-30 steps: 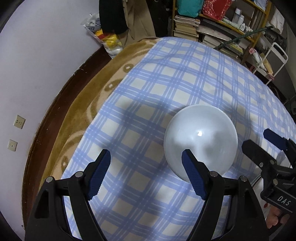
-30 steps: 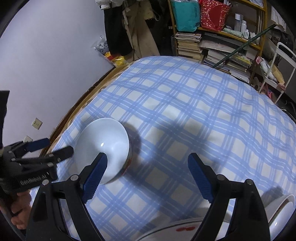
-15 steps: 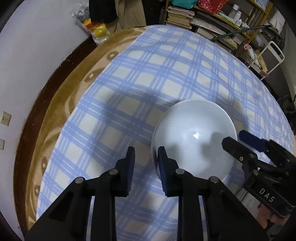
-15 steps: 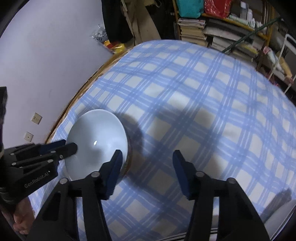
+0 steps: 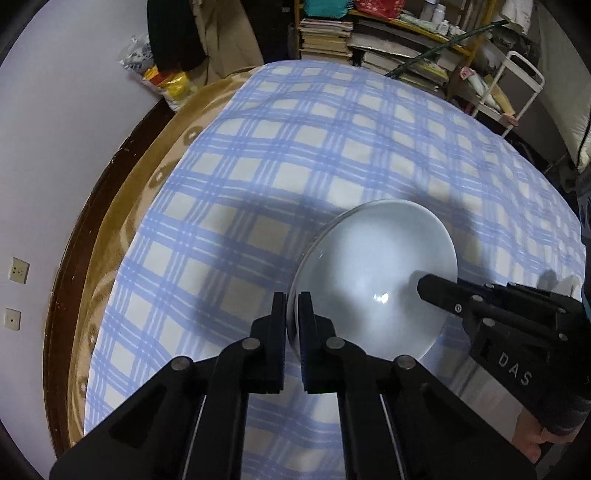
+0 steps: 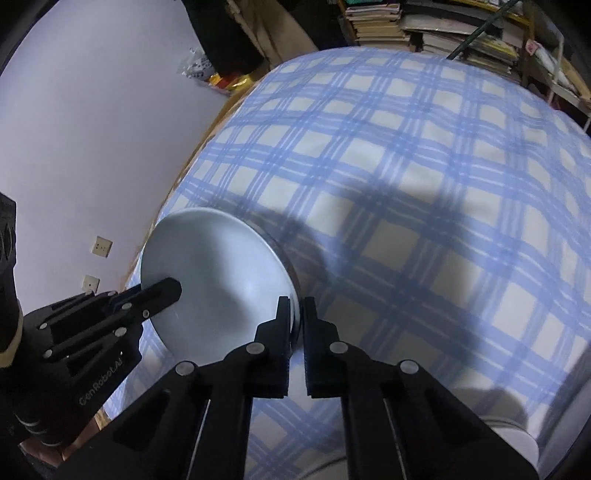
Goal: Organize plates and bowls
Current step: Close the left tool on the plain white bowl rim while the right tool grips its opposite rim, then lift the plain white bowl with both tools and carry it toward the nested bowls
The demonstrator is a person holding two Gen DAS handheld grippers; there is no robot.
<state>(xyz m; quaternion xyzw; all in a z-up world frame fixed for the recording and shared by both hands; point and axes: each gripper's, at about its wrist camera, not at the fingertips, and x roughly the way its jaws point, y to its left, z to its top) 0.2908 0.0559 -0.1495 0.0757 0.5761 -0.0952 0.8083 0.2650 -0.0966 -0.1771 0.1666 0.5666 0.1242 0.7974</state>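
A white bowl (image 5: pixel 373 280) stands on the blue-checked tablecloth (image 5: pixel 314 155). My left gripper (image 5: pixel 292 310) is shut on the bowl's left rim. My right gripper (image 6: pixel 297 314) is shut on the bowl's right rim; the bowl (image 6: pixel 214 269) fills the lower left of the right wrist view. Each gripper also shows in the other's view: the right one (image 5: pixel 436 288) reaches over the bowl from the right, the left one (image 6: pixel 162 291) from the left.
A brown blanket edge (image 5: pixel 122 206) and a dark wooden rim (image 5: pixel 74 236) run along the table's left side by the white wall. Shelves with books (image 5: pixel 369 33) stand behind the table. White dishes (image 6: pixel 513 439) lie at the lower right in the right wrist view.
Both grippers moved in to the bowl and closed, from wide open to shut on opposite sides of its rim.
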